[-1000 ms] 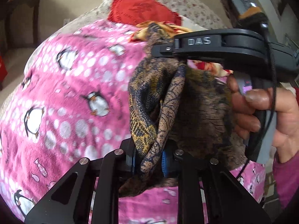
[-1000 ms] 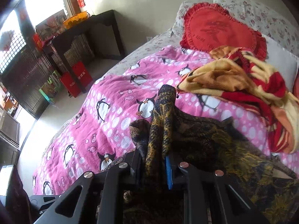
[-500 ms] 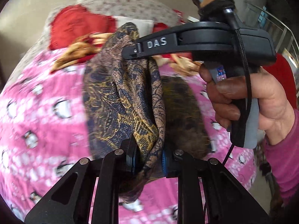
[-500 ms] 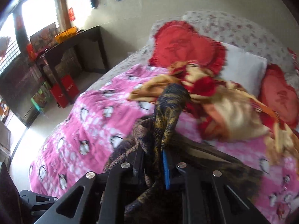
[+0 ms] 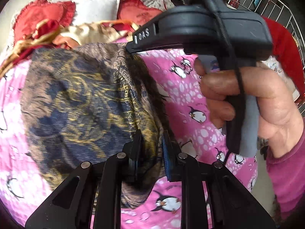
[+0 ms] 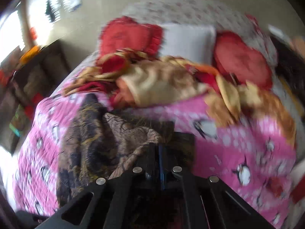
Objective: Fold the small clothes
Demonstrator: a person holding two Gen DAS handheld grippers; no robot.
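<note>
Mid-fold: my left gripper point(image 5: 150, 148) and right gripper point(image 6: 160, 152) clamp the patterned cloth point(image 5: 82, 95); next, I lay it flat.

Two tongs point(image 5: 150, 148), one dark patterned cloth point(image 5: 82, 103), two red heart cushions point(image 6: 131, 36), one white pillow point(image 6: 187, 40)

Cloth point(image 5: 82, 99) on blanket point(image 5: 190, 99); clothes pile point(image 6: 162, 84) behind; pillows point(image 6: 186, 40) behind pile.
</note>
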